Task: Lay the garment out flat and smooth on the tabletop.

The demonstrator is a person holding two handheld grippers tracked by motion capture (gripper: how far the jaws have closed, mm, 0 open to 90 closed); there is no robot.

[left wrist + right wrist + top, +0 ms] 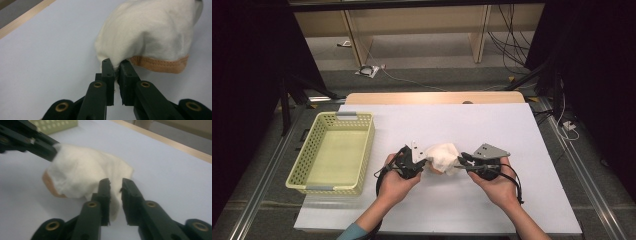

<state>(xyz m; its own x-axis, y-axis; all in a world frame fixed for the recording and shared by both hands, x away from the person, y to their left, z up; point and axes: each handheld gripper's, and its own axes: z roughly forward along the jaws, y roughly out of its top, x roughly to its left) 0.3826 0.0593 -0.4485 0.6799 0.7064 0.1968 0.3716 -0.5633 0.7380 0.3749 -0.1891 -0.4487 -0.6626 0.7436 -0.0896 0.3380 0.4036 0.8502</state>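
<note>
On the white worktop a basket stands at the left with nothing in it. The cloth sits bunched mid-worktop between both hands. The left tongs are clamped on its edge; the right tongs stand slightly apart around a fold, not pressing. Folding seems unfinished, and binning is probably next.

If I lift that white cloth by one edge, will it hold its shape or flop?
The white cloth will probably flop: it lies bunched and creased between the left gripper, shut on its edge, and the right gripper. It looks light, likely sagging between the two. Its tan hem seems thicker, so perhaps slightly stiffer.
</note>
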